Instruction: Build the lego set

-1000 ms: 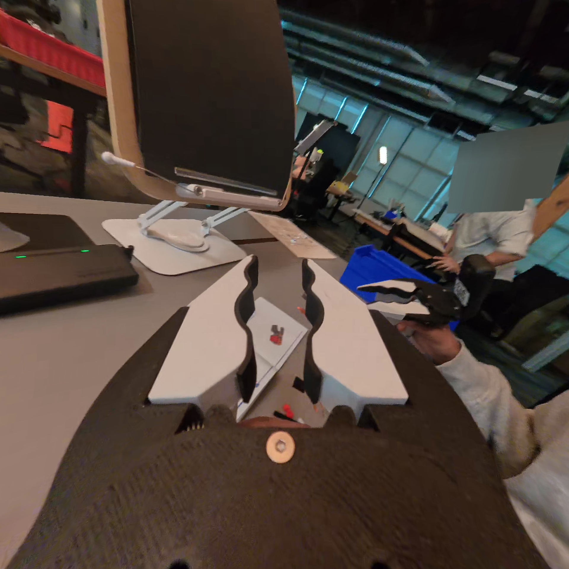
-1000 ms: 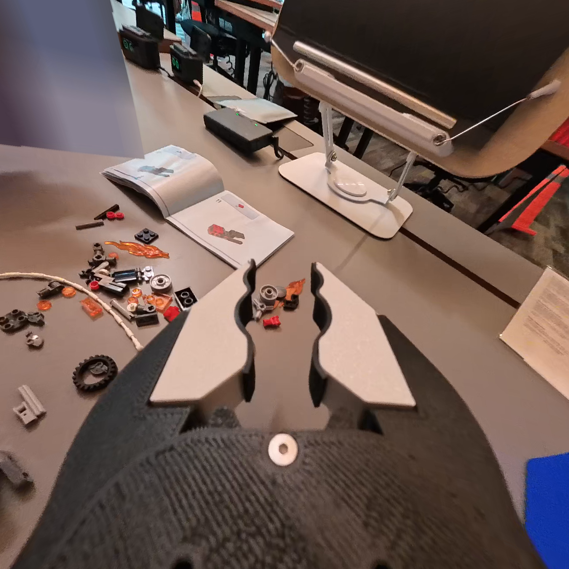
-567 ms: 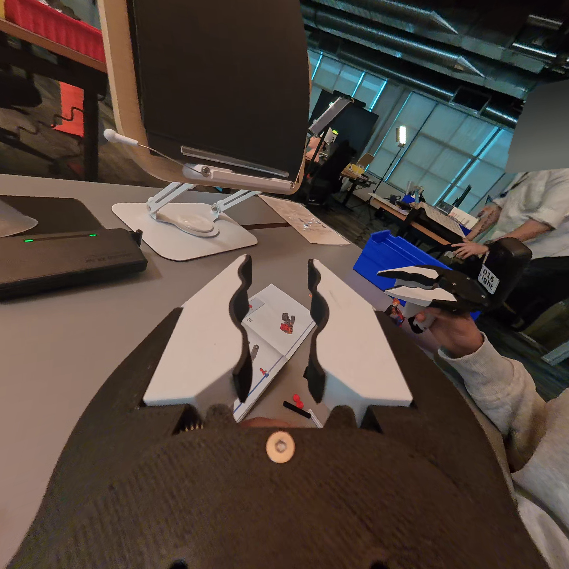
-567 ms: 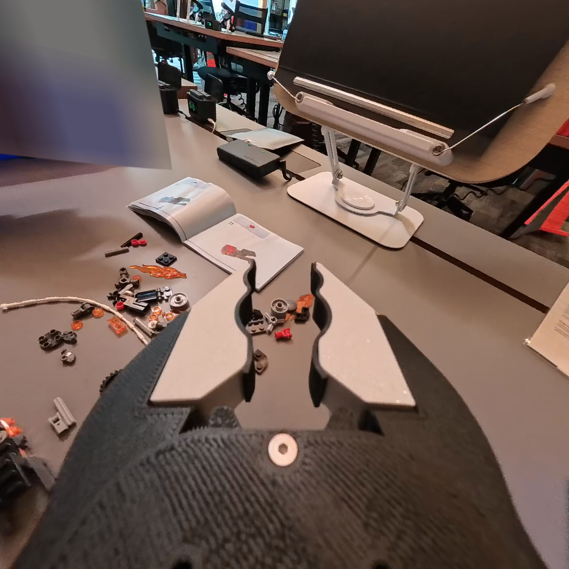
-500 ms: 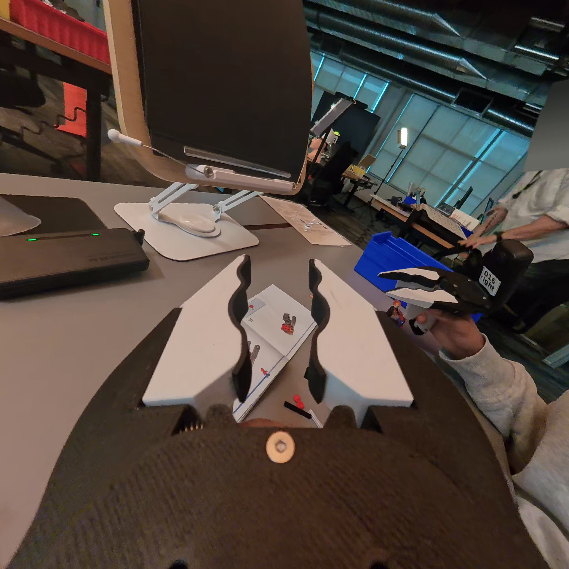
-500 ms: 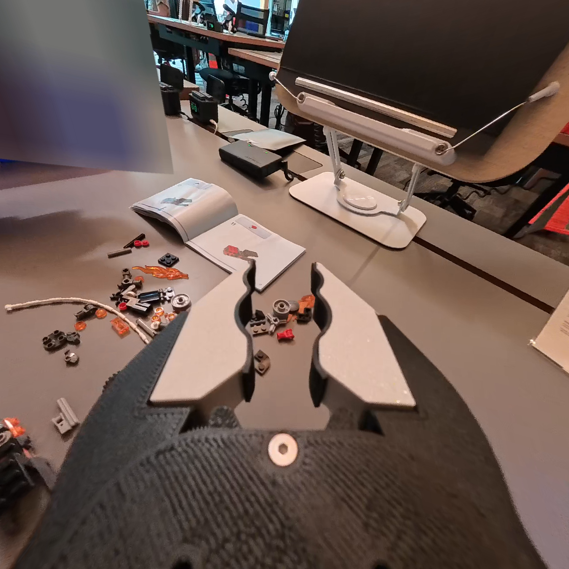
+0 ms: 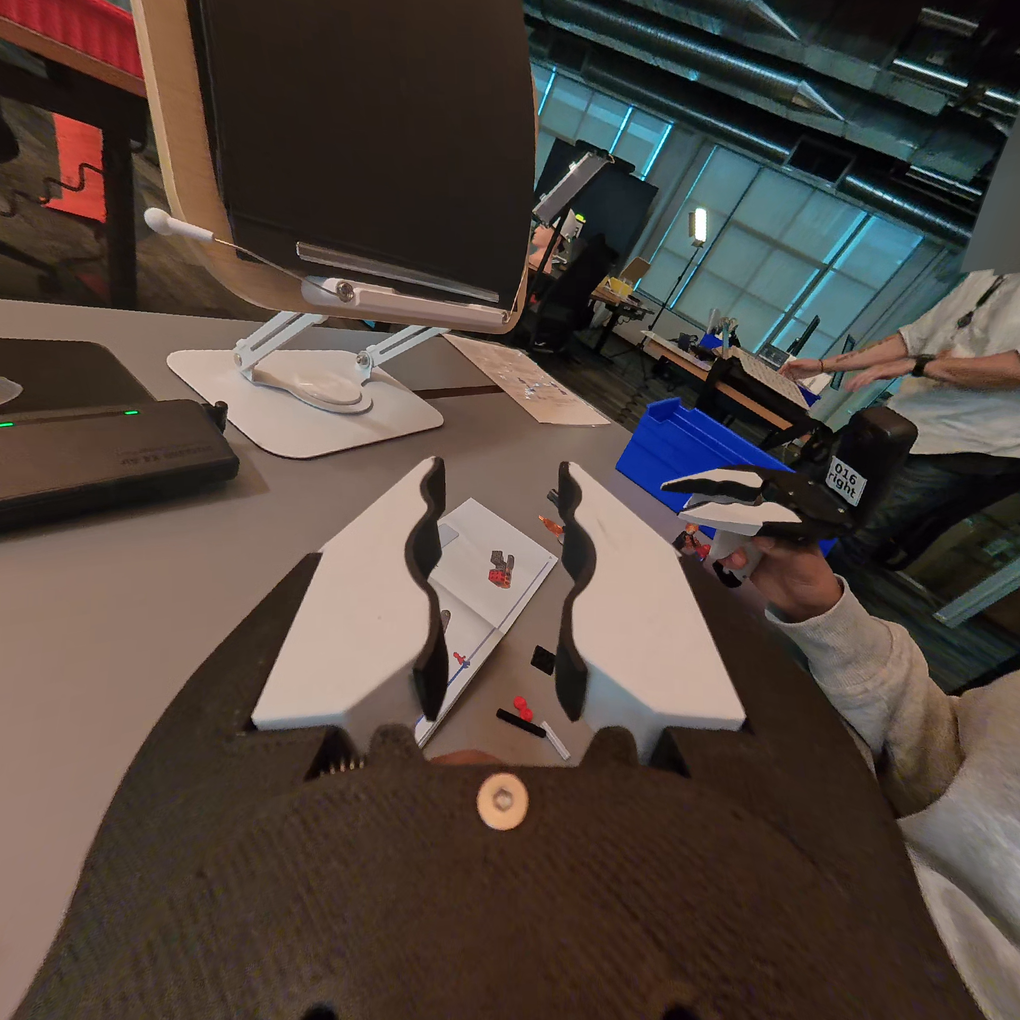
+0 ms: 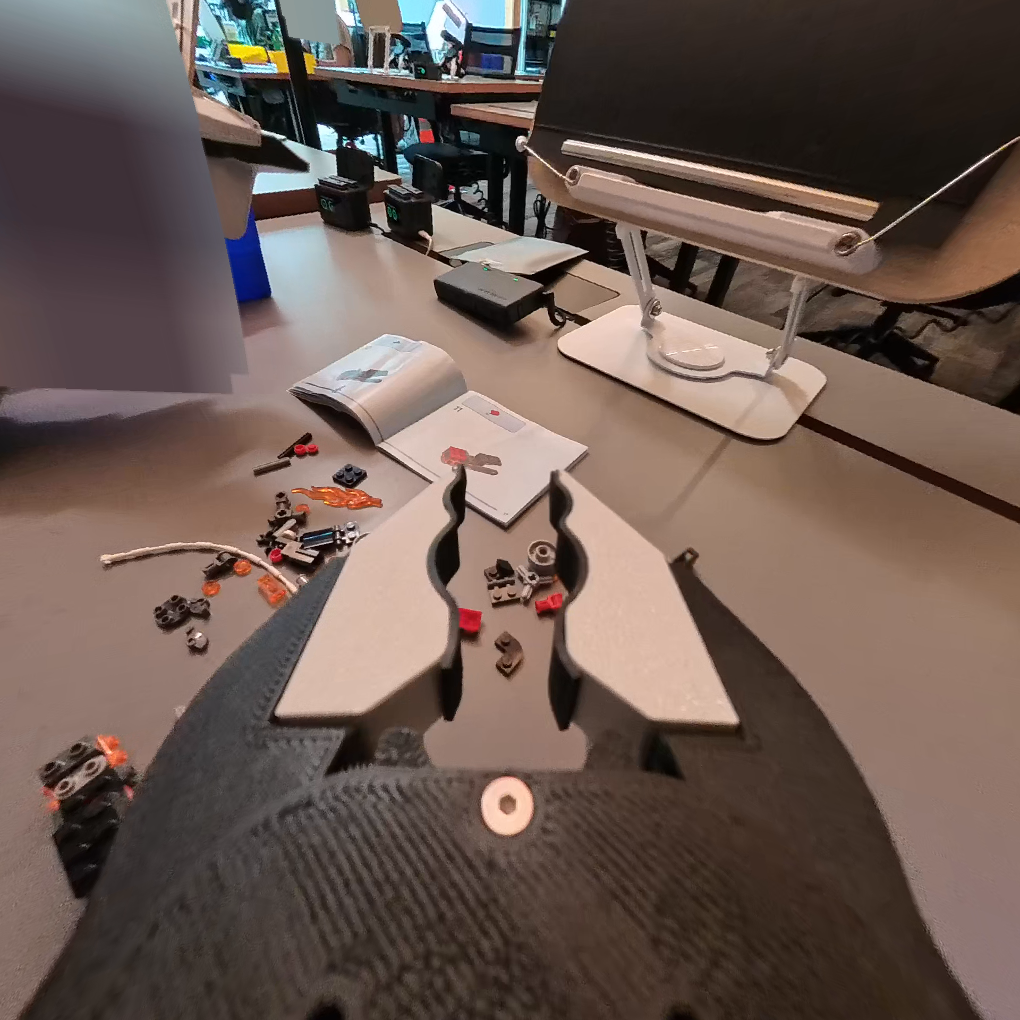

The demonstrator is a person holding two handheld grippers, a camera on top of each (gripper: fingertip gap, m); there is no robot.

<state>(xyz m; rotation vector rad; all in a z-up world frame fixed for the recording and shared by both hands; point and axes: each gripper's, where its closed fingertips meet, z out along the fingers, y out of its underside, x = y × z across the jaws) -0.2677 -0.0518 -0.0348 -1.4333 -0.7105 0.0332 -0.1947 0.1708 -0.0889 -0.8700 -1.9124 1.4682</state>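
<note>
Both grippers hang above the bench [image 8: 828, 579], empty. The right gripper [image 8: 505, 552] has fingers wide apart; betw. them lie small lego pieces [image 8: 510, 588], incl. a red brick [image 8: 469, 619] just beside the left finger. The left gripper [image 7: 499, 530], fingers also wide, frames the open instruction booklet [image 7: 497, 557]. Pieces look light, hard & slippery, so they prob. need a pinch on the flat sides.
</note>
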